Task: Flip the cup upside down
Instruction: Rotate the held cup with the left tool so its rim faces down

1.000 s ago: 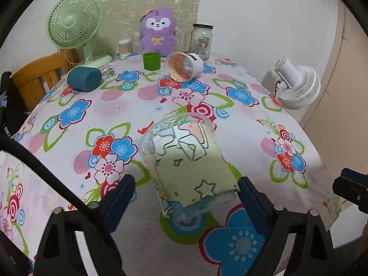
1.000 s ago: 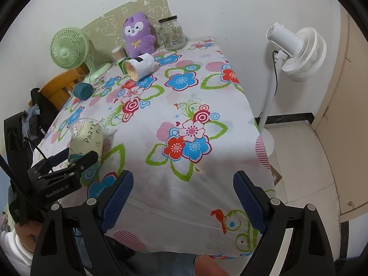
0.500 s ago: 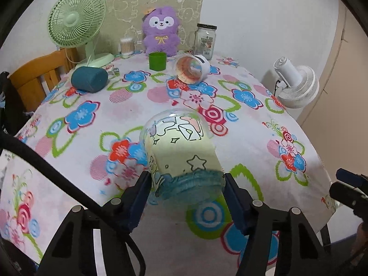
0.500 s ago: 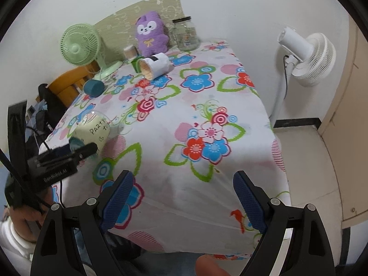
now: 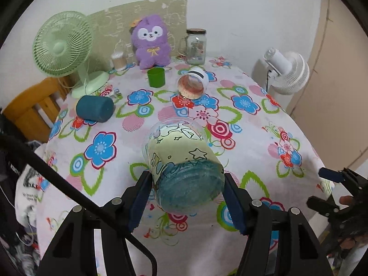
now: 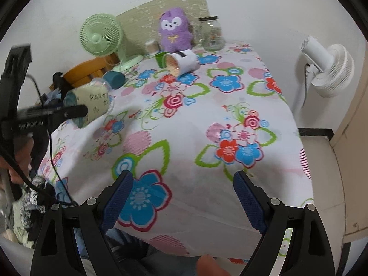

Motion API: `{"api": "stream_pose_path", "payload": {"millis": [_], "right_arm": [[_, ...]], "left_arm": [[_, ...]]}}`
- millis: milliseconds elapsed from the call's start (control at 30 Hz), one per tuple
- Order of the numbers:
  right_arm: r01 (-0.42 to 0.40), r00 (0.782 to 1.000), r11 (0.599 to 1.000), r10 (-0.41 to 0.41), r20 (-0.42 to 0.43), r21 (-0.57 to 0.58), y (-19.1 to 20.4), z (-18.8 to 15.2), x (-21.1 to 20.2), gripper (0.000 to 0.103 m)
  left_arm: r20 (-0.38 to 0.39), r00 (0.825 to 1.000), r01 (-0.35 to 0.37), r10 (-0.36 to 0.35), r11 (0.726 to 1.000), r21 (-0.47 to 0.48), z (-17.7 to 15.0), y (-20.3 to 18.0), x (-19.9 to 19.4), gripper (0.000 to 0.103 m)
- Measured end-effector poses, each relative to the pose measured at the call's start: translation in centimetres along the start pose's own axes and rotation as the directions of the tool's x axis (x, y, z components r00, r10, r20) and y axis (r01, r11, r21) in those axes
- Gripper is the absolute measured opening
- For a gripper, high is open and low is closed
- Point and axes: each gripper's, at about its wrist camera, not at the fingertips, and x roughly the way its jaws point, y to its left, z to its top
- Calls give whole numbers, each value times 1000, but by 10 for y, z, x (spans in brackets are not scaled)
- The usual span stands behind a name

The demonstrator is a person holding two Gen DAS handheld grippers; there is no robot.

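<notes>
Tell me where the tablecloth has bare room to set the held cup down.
Free: the near half of the tablecloth, below the cup in the left gripper. Crowded: the far end, around the green cup, white cup and teal cup.

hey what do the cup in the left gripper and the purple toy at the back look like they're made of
The cup, held in the left hand-held gripper, looks like clear plastic or glass, glossy: the rim is see-through, and a pale printed wrap covers the body. Which of the two I cannot tell. The purple toy looks like soft plush fabric, matte and fuzzy along its outline.
</notes>
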Motion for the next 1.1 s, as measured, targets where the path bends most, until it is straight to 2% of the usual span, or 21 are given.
{"api": "stream_pose_path", "payload": {"millis": [67, 233, 400, 500, 600, 733, 867, 1000, 1100], "right_arm": [[-14, 1000, 1000, 14, -1, -17, 7, 0, 1, 90], [-53, 999, 997, 53, -4, -55, 22, -1, 5, 90], [-92, 996, 993, 91, -12, -71, 31, -2, 8, 90], [-109, 994, 991, 107, -22, -80, 36, -3, 12, 90], [-117, 993, 988, 114, -31, -97, 41, -4, 15, 90], [-126, 992, 985, 122, -38, -115, 47, -5, 17, 90], [-126, 992, 985, 122, -43, -122, 48, -7, 20, 90], [-130, 991, 984, 125, -48, -120, 47, -7, 25, 90], [-133, 991, 984, 128, -49, -120, 47, -7, 28, 90]], "left_arm": [[-61, 998, 23, -22, 1000, 20, 4, 0, 1, 64], [-188, 982, 33, -14, 994, 100, 6, -3, 5, 64], [-299, 954, 41, 10, 986, 163, 9, -1, 7, 64], [-371, 929, 62, 10, 981, 181, 10, 1, 9, 64], [-452, 892, 91, 6, 977, 192, 11, 3, 12, 64], [-559, 829, 124, -11, 978, 165, 13, 8, 21, 64], [-627, 779, 137, 8, 973, 183, 11, 8, 27, 64], [-701, 712, 161, 27, 966, 201, 4, 6, 37, 64], [-729, 681, 158, 61, 961, 228, -2, 4, 45, 64]]}}
